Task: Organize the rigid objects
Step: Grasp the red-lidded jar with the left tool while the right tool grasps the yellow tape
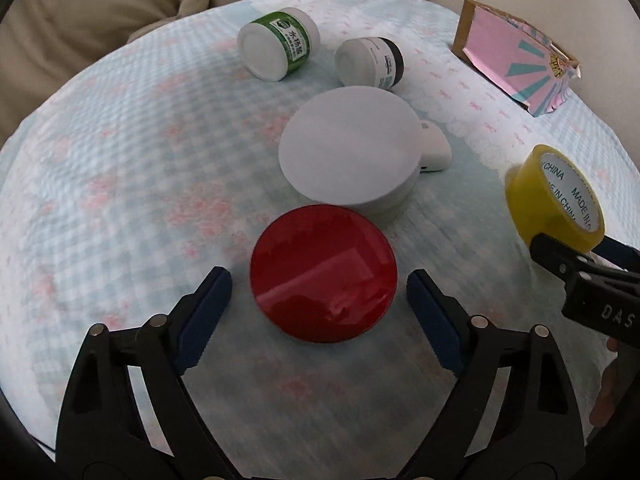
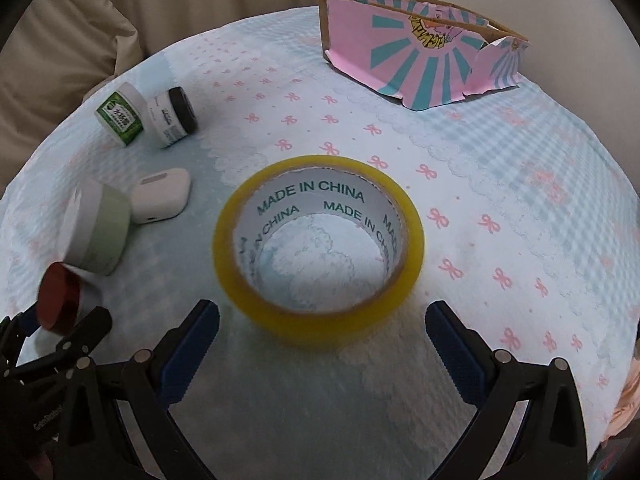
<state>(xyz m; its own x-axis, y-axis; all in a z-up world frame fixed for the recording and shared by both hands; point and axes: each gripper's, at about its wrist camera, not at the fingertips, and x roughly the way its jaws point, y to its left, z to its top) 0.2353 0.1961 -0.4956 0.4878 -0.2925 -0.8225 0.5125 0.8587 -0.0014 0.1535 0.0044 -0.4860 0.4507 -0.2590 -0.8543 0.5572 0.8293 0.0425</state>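
Observation:
A red round lid-topped jar (image 1: 324, 274) lies on the cloth just ahead of my left gripper (image 1: 319, 290), whose jaws stand open on either side of it without touching. It also shows in the right wrist view (image 2: 58, 298). A yellow tape roll (image 2: 319, 250) lies flat in front of my right gripper (image 2: 322, 320), which is open and empty. The tape roll also shows in the left wrist view (image 1: 554, 200). A pink and teal cardboard box (image 2: 420, 60) stands at the far right, open at the top.
A large white-lidded green jar (image 1: 350, 146) sits beyond the red one, with a white earbud case (image 2: 160, 194) beside it. A green-labelled jar (image 1: 278, 44) and a black-capped jar (image 1: 370, 62) lie on their sides at the back. Beige cushions lie beyond the cloth's edge.

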